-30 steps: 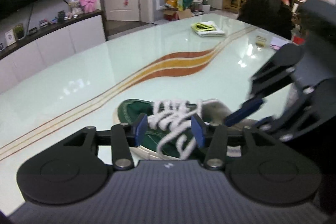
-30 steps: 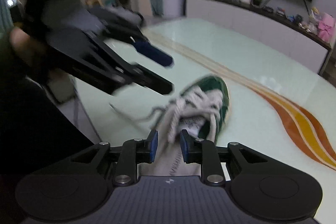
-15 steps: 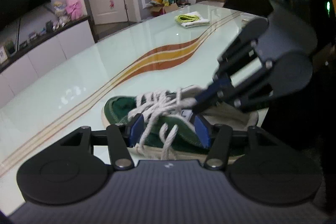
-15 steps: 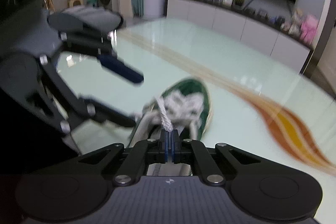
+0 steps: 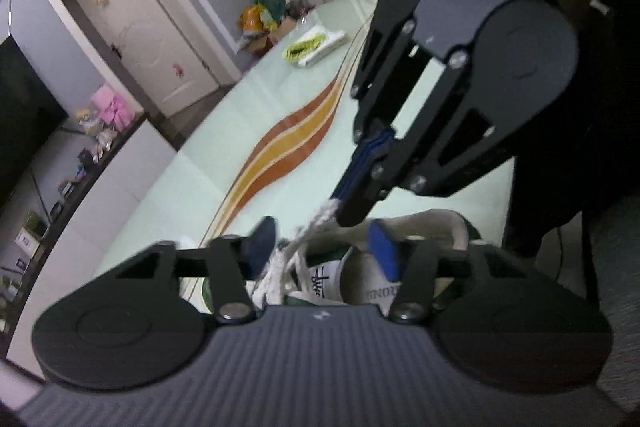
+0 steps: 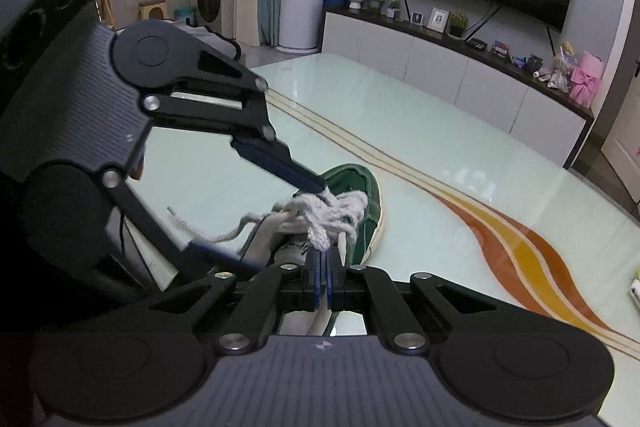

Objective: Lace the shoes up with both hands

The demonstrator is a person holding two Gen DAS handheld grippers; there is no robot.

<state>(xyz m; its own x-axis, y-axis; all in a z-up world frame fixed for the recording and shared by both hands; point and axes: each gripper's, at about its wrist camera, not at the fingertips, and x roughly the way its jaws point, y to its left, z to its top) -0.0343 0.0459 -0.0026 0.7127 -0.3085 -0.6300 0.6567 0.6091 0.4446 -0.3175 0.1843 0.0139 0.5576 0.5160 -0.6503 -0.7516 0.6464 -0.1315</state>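
A green sneaker (image 6: 362,187) with a white sole lies on the glass table, toe pointing away in the right wrist view. Its white laces (image 6: 332,213) bunch over the tongue. My right gripper (image 6: 323,281) is shut on a strand of lace (image 6: 319,241) and holds it taut above the shoe. From the left wrist view, the right gripper (image 5: 345,211) comes down from the upper right with the lace (image 5: 324,215) at its tips. My left gripper (image 5: 322,250) is open, its blue pads straddling the laces and the tongue (image 5: 320,281). A loose lace end (image 6: 178,217) trails left.
The pale green glass table (image 6: 420,131) carries an orange and yellow wave stripe (image 6: 528,259). A folded yellow-green cloth (image 5: 314,45) lies at its far end. A low white cabinet (image 6: 440,67) under a TV runs along the wall. The table's edge (image 5: 512,195) is close on the right.
My right gripper went from open to shut on the lace and drew it up. The left gripper moved in close over the shoe and tilted, staying open.
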